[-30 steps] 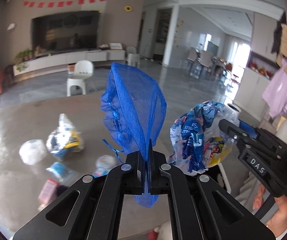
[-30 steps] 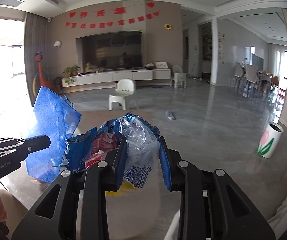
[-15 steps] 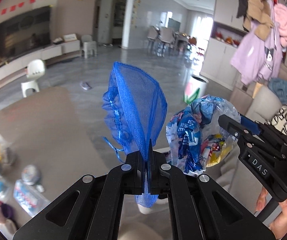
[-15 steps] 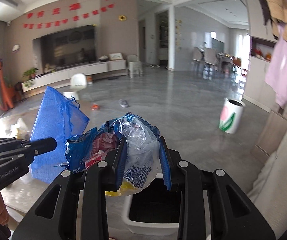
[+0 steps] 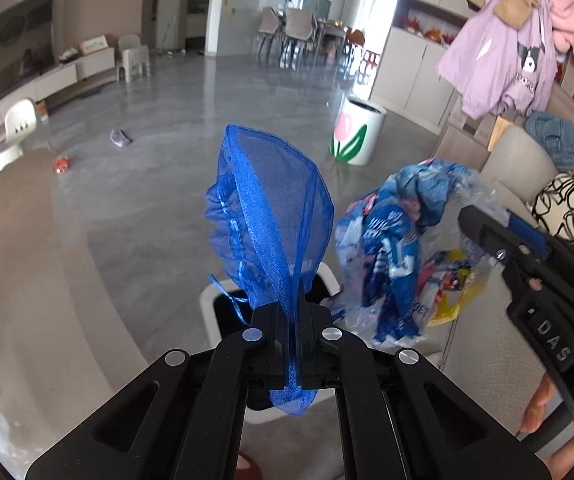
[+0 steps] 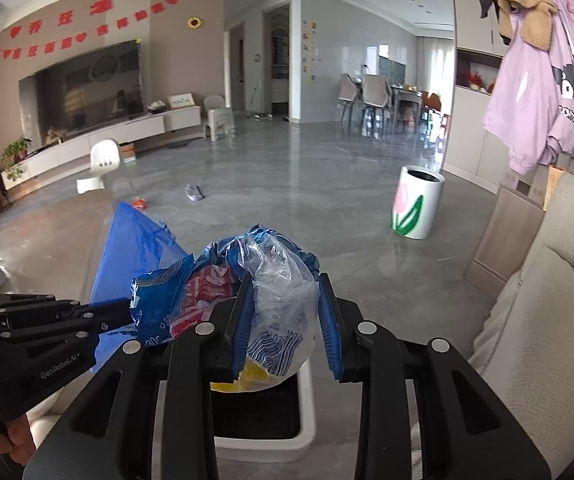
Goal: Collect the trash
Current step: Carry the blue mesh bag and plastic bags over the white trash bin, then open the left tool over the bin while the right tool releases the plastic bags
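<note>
**Two pieces of trash held over a white bin**

Above the white bin [image 6: 305,436], both of my grippers carry trash. My left gripper [image 5: 294,312] has its jaws pressed fully together on a blue mesh pouch [image 5: 271,216]; the pouch stands up from the fingertips, and its lower corner hangs out below the jaws. A thin blue drawstring trails from its gathered edge on the left side. My right gripper [image 6: 285,320] is clamped part-way on a crumpled bundle of plastic wrappers [image 6: 275,280], clear film with blue, red and yellow print, which bulges up between the blue pads [image 6: 329,328] and spills leftward past them. In the left wrist view the same bundle [image 5: 391,264] hangs just to the right of the pouch, the two items close together but not clearly touching. The bin, with its dark opening, sits directly beneath both loads on the grey tiled floor [image 6: 327,200]. Farther off stands a white cylindrical bin painted with a pink tulip [image 6: 417,208], well apart from my grippers. A beige sofa [image 6: 547,320] fills the right edge, and lilac and pink clothing [image 6: 543,100] hangs above it.
</note>
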The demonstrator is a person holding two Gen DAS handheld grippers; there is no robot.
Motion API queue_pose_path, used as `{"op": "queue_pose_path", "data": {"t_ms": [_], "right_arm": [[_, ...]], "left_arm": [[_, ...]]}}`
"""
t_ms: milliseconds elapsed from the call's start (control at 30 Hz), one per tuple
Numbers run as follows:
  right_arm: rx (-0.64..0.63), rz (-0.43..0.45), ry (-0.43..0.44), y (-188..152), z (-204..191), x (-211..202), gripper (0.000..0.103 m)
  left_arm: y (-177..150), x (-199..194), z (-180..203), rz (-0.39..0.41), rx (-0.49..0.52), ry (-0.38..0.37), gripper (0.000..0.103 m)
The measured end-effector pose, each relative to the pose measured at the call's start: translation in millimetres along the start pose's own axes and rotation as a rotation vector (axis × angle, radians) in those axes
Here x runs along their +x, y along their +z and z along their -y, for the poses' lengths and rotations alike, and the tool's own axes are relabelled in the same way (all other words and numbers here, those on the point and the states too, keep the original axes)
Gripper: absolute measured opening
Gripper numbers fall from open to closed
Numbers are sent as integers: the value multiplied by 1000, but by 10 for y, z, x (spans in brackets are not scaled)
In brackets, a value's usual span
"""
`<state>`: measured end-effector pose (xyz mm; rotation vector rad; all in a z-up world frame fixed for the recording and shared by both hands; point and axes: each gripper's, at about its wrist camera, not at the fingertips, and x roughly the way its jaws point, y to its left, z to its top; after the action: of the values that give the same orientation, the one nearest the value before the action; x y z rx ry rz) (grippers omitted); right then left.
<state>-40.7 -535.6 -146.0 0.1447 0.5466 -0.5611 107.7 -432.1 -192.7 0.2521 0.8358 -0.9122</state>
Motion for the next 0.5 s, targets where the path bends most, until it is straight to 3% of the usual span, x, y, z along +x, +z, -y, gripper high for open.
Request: {"op": "queue_pose_path", "data": {"t_ms": [67,133,200,267,500], "right_arm": [[12,-10,-10,-24,63,36,33],[22,-22,-16,-53,148,91,33],[26,-33,-25,-88,167,126,33],[33,-41,-24,-120,179,143,33],[21,-49,-16,-126,169,181,33]], "left_arm": [[-17,88,40,-13,3,-1,3],[-37,177,46,-39,2,-1,16],[-43,294,56,-87,-5,18,98],[-69,286,45,-48,5,88,98],[-28,274,12,-52,-12,108,98]]}}
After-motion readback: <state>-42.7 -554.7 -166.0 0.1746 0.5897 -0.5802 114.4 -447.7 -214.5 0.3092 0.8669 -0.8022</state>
